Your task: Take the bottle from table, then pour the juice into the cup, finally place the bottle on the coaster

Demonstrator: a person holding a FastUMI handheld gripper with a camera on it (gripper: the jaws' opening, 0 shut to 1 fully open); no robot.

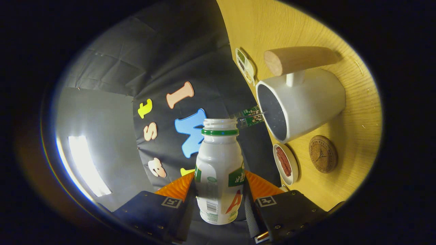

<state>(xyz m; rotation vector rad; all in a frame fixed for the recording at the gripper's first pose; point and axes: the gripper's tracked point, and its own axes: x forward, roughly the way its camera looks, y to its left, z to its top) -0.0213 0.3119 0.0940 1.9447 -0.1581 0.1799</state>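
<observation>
**Bottle tipped toward the cup, mouth just short of the rim**

While the bottle sits clamped in the gripper, with an orange finger pressing on each side of its body, its long axis runs straight ahead along the fingers and its open, green-ringed mouth points away from the camera. No cap is on it. The whole view is rolled over, so the desk stands like a wall beside the bottle, and I judge the bottle is being tilted toward pouring.

Taking the cup as the landmark: it is a white mug with a dark inside and a wooden handle, and its opening faces the bottle's mouth. The mouth of the bottle lies near the cup's rim but short of it, off to one side, not yet over the opening. No juice is visible leaving the bottle. The coming move, as I read it, turns on bringing that mouth across to the cup's opening before tilting further; otherwise the juice could fall on the desk beside the cup.

Just beside the cup on the desk lies the round cork coaster, bare, where the bottle must end. Near it, at the desk's edge, sits a small dish holding something reddish. A small tray lies at the desk's edge beyond the cup's handle.
</observation>
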